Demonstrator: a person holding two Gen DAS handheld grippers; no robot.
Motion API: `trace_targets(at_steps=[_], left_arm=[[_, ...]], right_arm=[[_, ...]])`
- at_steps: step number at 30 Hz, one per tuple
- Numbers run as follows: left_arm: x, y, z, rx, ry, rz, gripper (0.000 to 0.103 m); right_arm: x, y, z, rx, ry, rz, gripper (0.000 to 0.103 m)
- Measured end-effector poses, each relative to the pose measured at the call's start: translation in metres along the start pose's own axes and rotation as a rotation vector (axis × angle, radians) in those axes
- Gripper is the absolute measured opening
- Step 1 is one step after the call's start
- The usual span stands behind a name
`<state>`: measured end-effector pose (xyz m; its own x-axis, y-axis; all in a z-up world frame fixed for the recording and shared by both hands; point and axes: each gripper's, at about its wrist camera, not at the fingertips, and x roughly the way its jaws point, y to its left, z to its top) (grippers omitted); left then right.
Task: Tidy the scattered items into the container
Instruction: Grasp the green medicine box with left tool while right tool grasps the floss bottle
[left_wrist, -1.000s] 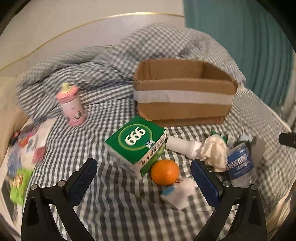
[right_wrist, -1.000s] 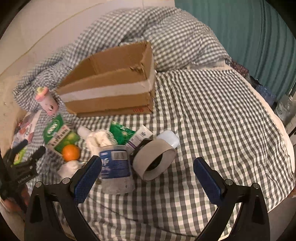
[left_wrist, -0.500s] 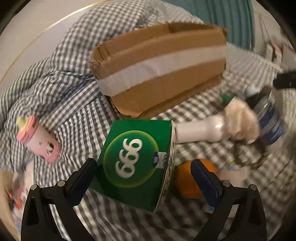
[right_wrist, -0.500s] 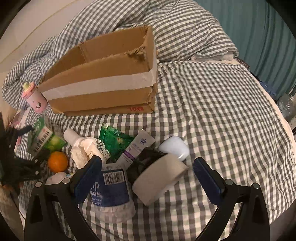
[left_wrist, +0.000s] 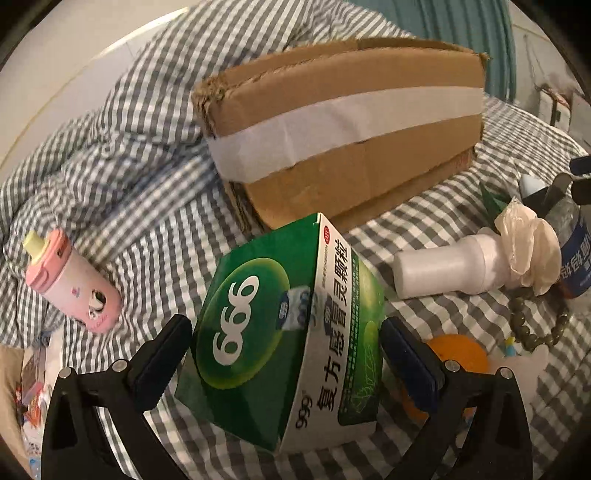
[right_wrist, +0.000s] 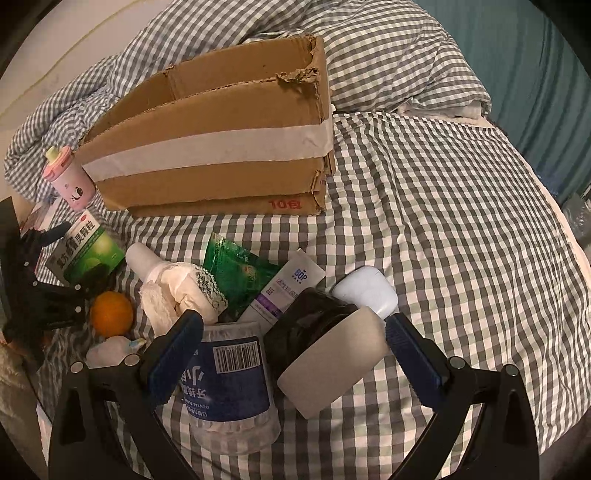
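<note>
A taped cardboard box (left_wrist: 343, 122) stands open on the checked bed; it also shows in the right wrist view (right_wrist: 221, 147). My left gripper (left_wrist: 288, 354) is open, its fingers on either side of a green medicine box (left_wrist: 284, 332), which looks tilted. An orange (left_wrist: 458, 350) lies behind the right finger. My right gripper (right_wrist: 291, 350) is open over a clear tub with a blue label (right_wrist: 229, 384) and a roll of tape (right_wrist: 328, 350). In front lie a white case (right_wrist: 365, 291), a tube (right_wrist: 288, 284), a green sachet (right_wrist: 236, 273) and a white bottle wrapped in cloth (right_wrist: 166, 280).
A pink bottle (left_wrist: 70, 280) lies left of the green box. A bead bracelet (left_wrist: 543, 325) lies by the orange. A crumpled checked duvet (right_wrist: 369, 48) is behind the cardboard box. Papers (left_wrist: 33, 387) lie at the bed's left edge. A teal curtain (right_wrist: 535, 55) hangs at right.
My left gripper has moved forward until the green box sits between its fingers. My right gripper has moved forward and down over the tub and tape roll.
</note>
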<state>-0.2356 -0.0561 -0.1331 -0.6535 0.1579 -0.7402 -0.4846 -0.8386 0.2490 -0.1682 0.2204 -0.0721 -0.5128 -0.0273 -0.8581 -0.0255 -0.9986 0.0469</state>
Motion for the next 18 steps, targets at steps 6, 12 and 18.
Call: trace_targets(at_steps=[6, 12, 18], left_arm=[[-0.002, 0.011, 0.009, -0.136, 0.038, 0.027, 0.103], [-0.031, 0.012, 0.005, -0.155, -0.031, 0.020, 0.103], [-0.032, 0.013, -0.007, -0.171, -0.019, -0.024, 0.103]], right_arm=[[-0.005, 0.005, -0.001, -0.015, -0.007, 0.009, 0.100], [-0.005, 0.010, -0.005, -0.024, -0.009, 0.006, 0.100], [-0.008, 0.011, -0.005, -0.027, -0.013, 0.011, 0.100]])
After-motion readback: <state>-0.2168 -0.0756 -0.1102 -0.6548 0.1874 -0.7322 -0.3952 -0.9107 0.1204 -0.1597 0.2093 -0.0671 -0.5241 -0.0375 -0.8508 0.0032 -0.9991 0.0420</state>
